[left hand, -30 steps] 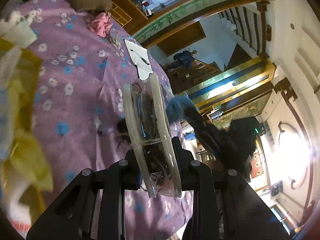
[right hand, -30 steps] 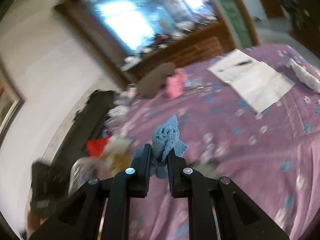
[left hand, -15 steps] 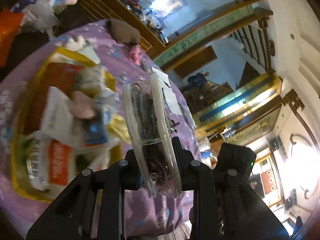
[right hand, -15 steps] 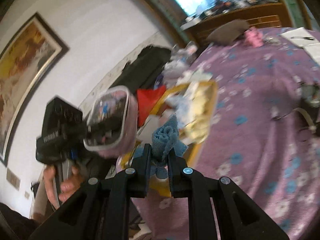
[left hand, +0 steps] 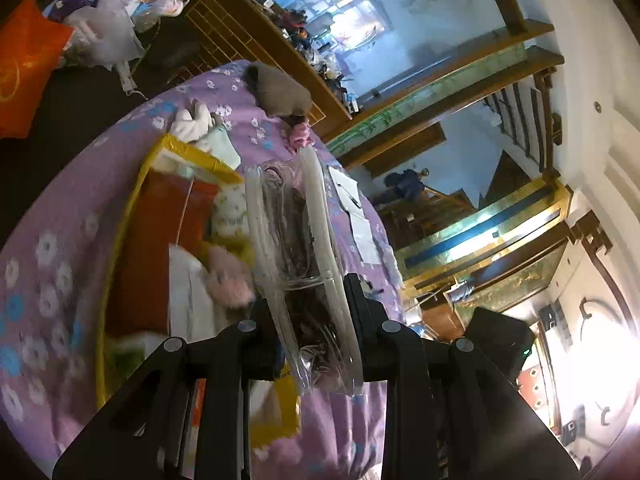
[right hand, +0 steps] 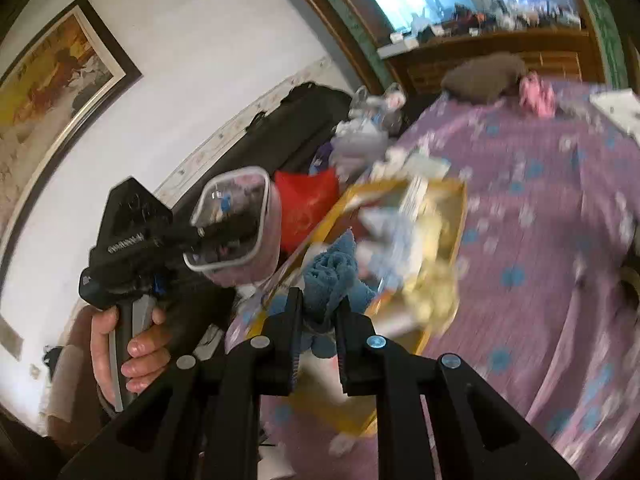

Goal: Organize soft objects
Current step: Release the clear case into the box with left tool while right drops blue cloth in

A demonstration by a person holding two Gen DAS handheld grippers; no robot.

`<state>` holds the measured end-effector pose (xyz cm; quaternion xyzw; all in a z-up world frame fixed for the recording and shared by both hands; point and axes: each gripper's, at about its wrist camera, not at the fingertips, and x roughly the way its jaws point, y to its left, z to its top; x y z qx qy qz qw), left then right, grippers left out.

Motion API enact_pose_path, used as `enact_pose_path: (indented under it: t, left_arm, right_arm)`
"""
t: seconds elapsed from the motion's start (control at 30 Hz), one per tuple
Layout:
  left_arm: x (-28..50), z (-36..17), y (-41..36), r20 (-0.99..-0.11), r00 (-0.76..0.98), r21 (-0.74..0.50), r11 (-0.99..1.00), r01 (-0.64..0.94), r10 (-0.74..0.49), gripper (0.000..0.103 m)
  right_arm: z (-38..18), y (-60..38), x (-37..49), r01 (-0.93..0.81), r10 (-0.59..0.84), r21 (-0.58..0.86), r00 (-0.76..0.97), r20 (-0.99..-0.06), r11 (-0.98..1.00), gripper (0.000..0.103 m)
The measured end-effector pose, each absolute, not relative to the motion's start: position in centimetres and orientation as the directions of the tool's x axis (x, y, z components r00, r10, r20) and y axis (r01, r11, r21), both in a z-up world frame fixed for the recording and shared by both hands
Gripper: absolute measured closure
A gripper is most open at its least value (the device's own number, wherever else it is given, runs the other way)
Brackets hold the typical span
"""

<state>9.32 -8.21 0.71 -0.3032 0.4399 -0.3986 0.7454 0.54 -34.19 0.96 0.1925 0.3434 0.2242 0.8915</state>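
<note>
My left gripper (left hand: 308,312) is shut on a clear plastic pouch (left hand: 300,256) with dark items inside; it hangs above the yellow-rimmed box (left hand: 120,248) of soft things on the purple flowered bedspread (left hand: 48,240). In the right wrist view the same pouch (right hand: 236,224) and left gripper (right hand: 204,236) show at left, with a hand (right hand: 132,340) on the handle. My right gripper (right hand: 318,312) is shut on a rolled blue towel (right hand: 332,268), held over the near end of the yellow box (right hand: 460,208).
A grey cushion (left hand: 280,88) and a pink soft item (left hand: 300,134) lie at the far end of the bed, with white papers (left hand: 356,216) to the right. An orange bag (left hand: 24,60) and white plastic bags (left hand: 104,28) sit beside the bed. A framed picture (right hand: 60,68) hangs on the wall.
Both grippers have swung left across the bed, from open bedspread to over the yellow box. Each keeps its hold: the left on the pouch, the right on the blue towel.
</note>
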Motion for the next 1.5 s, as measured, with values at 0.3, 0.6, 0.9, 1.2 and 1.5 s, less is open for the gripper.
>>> enact_pose_path:
  t: [0.3,0.6,0.9,1.2,1.5]
  left_arm:
    - [16.9,-2.4,-11.9,-0.497,0.18,-0.788,0.529,0.314,-0.849,0.079]
    - [18.2,-4.5,-13.7,-0.596,0.17,-0.71,0.614,0.345,-0.785,0.075]
    - [17.4,-5.4,-13.6,-0.608,0.196,-0.7,0.636,0.325,-0.769,0.04]
    - [13.7,-1.1,-11.4,-0.519,0.378,-0.67,0.639,0.377,-0.767,0.016]
    - [8.0,-1.1,-13.3,-0.653,0.48,-0.42,0.808,0.413,-0.585,0.016]
  right_arm:
    - [0.8,-38.4,9.7,-0.159,0.431,0.457,0.688,-0.585,0.875,0.09]
    - [-3.2,-37.3,14.4,-0.154,0.38,0.364,0.602,-0.702,0.918,0.087]
    - [-5.3,-36.5,16.3,-0.119,0.41,0.433,0.611,-0.677,0.893,0.062]
    - [-1.1,-37.5,12.1,-0.132,0.371,0.404,0.707,-0.601,0.905,0.038]
    - [-0.3,-36.1,2.1,-0.143,0.397,0.448,0.737,-0.547,0.882,0.038]
